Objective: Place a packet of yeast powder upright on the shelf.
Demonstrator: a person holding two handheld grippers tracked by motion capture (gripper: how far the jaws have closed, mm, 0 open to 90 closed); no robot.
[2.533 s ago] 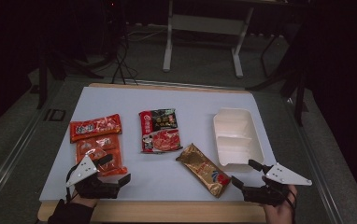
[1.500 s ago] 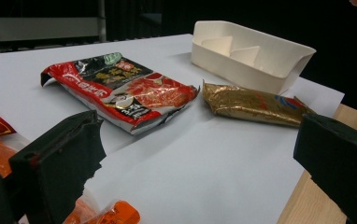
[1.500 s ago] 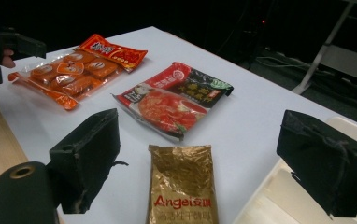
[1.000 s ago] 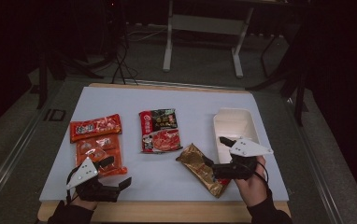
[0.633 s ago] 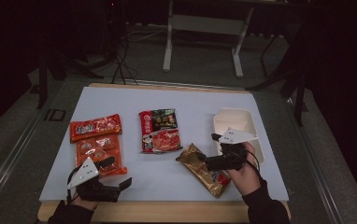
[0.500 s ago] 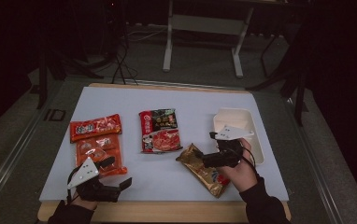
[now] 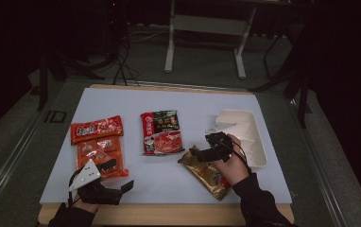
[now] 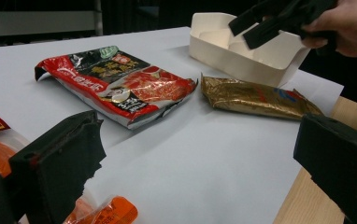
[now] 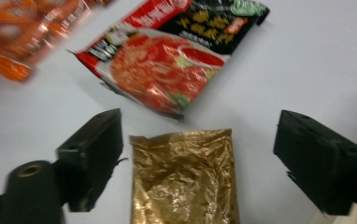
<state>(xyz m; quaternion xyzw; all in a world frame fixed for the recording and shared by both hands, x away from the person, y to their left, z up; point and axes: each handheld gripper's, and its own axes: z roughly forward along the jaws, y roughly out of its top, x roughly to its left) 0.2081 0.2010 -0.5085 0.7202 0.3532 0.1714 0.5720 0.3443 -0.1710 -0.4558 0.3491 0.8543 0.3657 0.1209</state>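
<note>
Jaws of my right gripper were spread wide, having swung in from the table's near right corner to straddle the gold packet, which lay flat beside the white tray. That put the grab next. My left gripper stayed open, idle.

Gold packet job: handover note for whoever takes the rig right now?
Right gripper: jaws open, over the near end of the gold packet, straddling it, not closed on it.
Left gripper: jaws open, idle at the near left edge by the orange packets.
Gold packet lies flat beside the white tray; red packet sits mid-table.
Done: approach. Nothing grasped; tray looks empty.
Left: probably close on the gold packet and lift it, likely toward the tray.
</note>
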